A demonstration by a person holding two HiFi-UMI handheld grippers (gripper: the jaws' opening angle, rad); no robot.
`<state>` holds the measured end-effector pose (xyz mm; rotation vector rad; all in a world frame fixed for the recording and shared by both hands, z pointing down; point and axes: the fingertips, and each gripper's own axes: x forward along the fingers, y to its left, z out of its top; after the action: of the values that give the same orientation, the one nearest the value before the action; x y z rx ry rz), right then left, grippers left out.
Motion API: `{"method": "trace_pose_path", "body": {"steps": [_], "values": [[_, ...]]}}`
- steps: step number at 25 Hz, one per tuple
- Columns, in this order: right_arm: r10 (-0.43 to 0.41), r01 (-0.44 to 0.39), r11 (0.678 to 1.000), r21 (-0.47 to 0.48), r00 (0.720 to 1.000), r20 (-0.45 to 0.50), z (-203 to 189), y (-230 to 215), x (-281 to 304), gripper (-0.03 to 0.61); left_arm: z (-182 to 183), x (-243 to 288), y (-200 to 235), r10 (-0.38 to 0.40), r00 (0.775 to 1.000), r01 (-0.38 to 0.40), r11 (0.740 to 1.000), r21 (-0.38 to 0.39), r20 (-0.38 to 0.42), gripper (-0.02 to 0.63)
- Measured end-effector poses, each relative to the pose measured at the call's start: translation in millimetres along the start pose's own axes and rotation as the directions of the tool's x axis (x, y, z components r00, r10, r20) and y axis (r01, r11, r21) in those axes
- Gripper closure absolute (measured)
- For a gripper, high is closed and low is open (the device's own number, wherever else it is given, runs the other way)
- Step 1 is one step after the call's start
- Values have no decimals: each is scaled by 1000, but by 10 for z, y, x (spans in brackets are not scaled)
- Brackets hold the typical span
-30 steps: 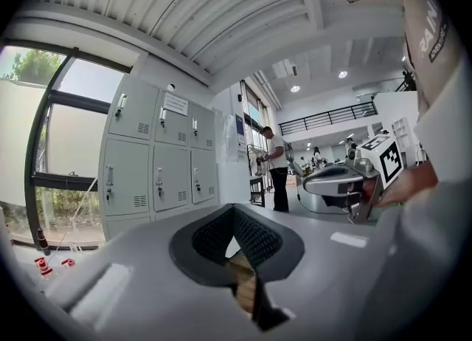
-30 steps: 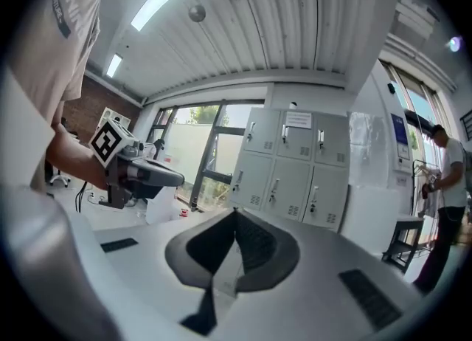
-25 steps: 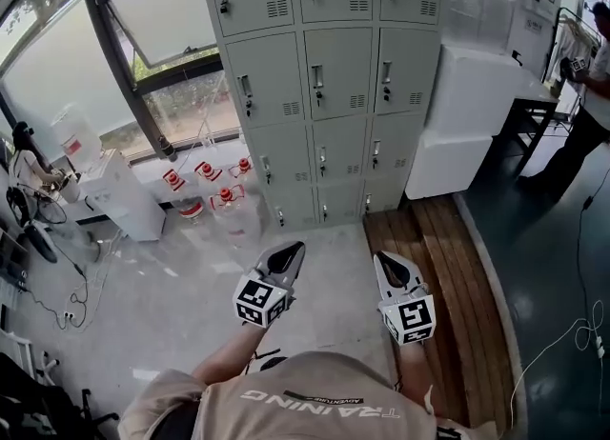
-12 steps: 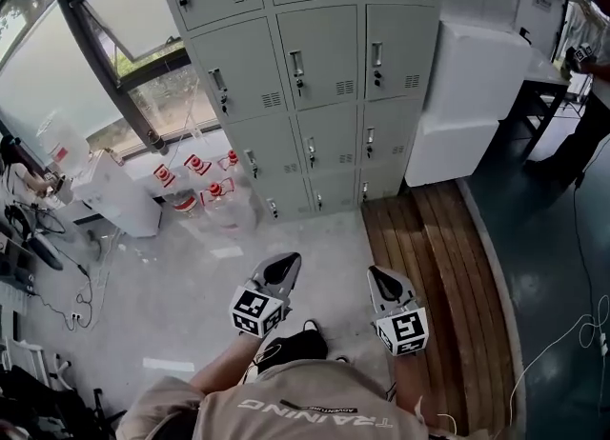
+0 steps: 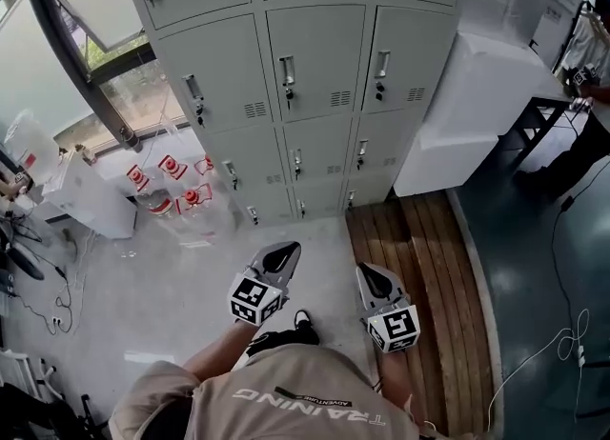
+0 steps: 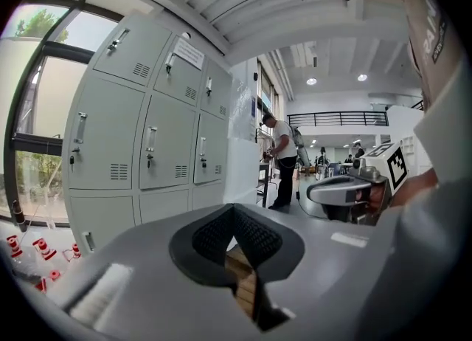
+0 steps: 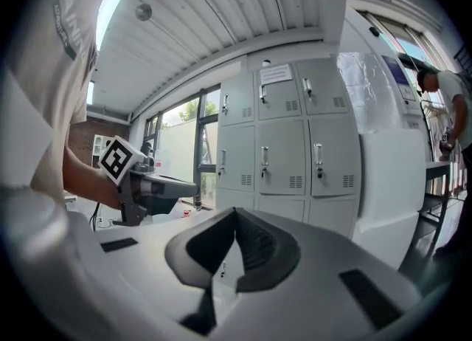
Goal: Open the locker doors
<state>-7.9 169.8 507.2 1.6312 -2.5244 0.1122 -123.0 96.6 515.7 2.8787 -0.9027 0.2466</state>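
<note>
The grey lockers [image 5: 315, 48] stand ahead in three columns, and every door in view is closed, each with a small handle and vent. They also fill the left gripper view as lockers [image 6: 147, 140] and the right gripper view as lockers [image 7: 284, 155]. My left gripper [image 5: 279, 255] is held low in front of the body, well short of the doors, shut on nothing. My right gripper [image 5: 370, 279] hangs beside it over the floor, also shut and empty. In their own views the left gripper [image 6: 234, 218] and right gripper [image 7: 234, 221] show pads meeting at the tip.
Stacked white blocks [image 5: 477, 95] stand against the lockers' right side. A wooden platform [image 5: 419, 267] runs along the floor below them. Red-capped water jugs [image 5: 176, 186] sit left of the lockers under the window [image 5: 86, 29]. A person [image 5: 596, 95] stands far right, and a cable [image 5: 562, 333] lies on the dark floor.
The lockers have grown larger and shifted up and left in the head view as the person stepped toward them. Both grippers stay shut, low in front.
</note>
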Motion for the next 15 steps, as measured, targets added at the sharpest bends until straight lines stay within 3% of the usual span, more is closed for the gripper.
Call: {"method": "trace_pose_path", "body": {"steps": [3,6,15], "values": [[-31,28,998,64,999,36,145,-244,396,568,154,288,292,-44,999,44,999,32,-1,607],[-50,49,998,30,998,38,217,-401,698,568,276,503,542,-63,998,62,997,49,14,607],[-92,92,994,58,996,4,159,-815,1088,568,153,984,917,-77,997,77,997,-22,1,607]]}}
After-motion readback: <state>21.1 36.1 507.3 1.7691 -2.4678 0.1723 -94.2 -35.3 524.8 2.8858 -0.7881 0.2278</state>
